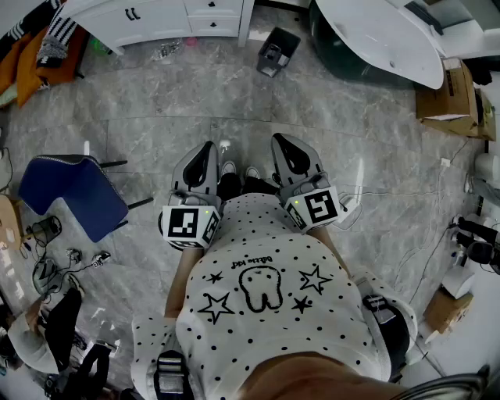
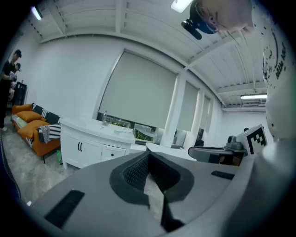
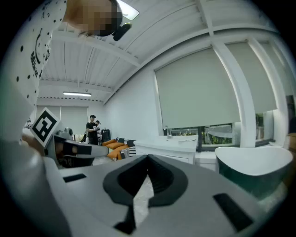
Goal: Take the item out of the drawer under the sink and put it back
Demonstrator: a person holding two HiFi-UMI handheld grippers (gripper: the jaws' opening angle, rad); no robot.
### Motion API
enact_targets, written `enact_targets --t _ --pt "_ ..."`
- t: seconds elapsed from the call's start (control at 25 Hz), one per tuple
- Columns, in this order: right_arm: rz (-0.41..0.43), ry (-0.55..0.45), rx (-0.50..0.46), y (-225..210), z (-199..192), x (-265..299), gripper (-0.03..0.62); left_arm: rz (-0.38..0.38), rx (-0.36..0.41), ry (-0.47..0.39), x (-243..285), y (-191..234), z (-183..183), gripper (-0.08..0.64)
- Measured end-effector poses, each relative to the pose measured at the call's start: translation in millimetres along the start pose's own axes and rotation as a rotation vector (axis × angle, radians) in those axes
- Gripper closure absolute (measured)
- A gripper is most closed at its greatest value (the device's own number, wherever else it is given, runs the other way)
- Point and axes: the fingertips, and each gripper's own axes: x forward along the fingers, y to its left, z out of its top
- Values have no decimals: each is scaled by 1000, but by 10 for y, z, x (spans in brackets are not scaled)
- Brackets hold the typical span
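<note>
The white sink cabinet (image 1: 156, 16) stands across the grey floor, far ahead of me, and its drawers (image 1: 215, 17) look closed. The item inside is hidden. The left gripper view shows this cabinet (image 2: 88, 143) with a faucet (image 2: 105, 118) on top; in the right gripper view the cabinet (image 3: 171, 148) is beyond the jaws. My left gripper (image 1: 205, 152) (image 2: 149, 153) and right gripper (image 1: 283, 144) (image 3: 148, 158) are held close to my body, side by side. Both point forward toward the cabinet, with their tips together and nothing between them.
A white bathtub (image 1: 383, 35) (image 3: 254, 171) sits ahead on the right. A blue chair (image 1: 70, 195) is at my left and a black object (image 1: 277, 51) lies on the floor near the cabinet. Cardboard boxes (image 1: 453, 94) line the right. An orange sofa (image 2: 32, 125) and people (image 3: 92, 129) are farther off.
</note>
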Motion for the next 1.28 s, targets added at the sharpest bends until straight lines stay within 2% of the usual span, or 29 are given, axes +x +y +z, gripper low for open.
enact_targets --t 0.32,0.76,1.04,1.28 --pt "-35 -9 0 242 -79 -42 580 -62 18 -1 -155 62 -33 565" --pt "-39 -37 -13 444 -76 14 580 -62 52 -24 -282 196 36 565" --pt "-38 -68 3 471 -28 64 580 -98 136 -76 -275 125 197 565" --pt "-21 -88 10 513 -6 186 580 -124 145 -116 -250 165 286 565"
